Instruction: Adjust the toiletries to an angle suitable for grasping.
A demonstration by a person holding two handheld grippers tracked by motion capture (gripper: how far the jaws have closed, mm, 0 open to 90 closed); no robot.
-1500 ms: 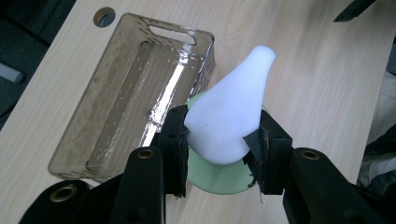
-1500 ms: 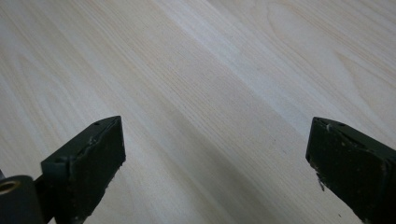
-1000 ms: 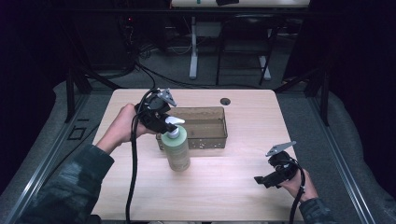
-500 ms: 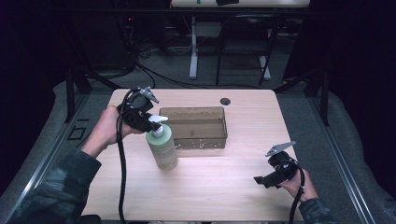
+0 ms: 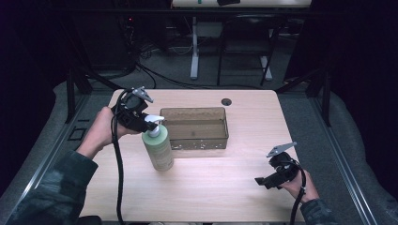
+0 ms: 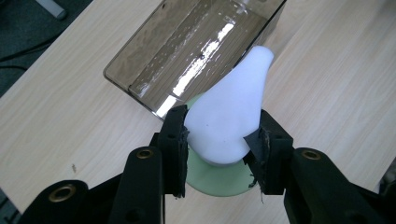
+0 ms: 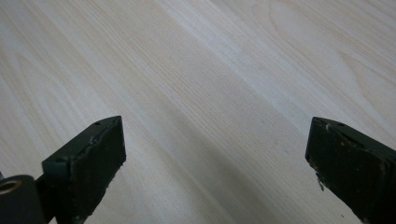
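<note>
A pale green pump bottle [image 5: 158,147] with a white pump head [image 6: 231,112] stands upright on the wooden table [image 5: 220,178], just left of a clear brown tray [image 5: 195,127]. My left gripper [image 5: 146,121] is shut on the white pump head, one black pad pressing each side of it [image 6: 176,140]. The green body shows below the head [image 6: 215,177]. My right gripper [image 5: 261,181] rests low near the table's front right corner, jaws wide apart over bare wood [image 7: 215,154], nothing between them.
The tray [image 6: 187,60] looks empty and lies across the middle of the table. A round cable hole [image 5: 226,101] sits near the far edge. Black cables trail from both grippers. Desk legs and wiring stand on the floor beyond the table.
The left gripper carried the bottle leftward from in front of the tray to beside its left end, then a little back toward it. The right gripper stayed put.
</note>
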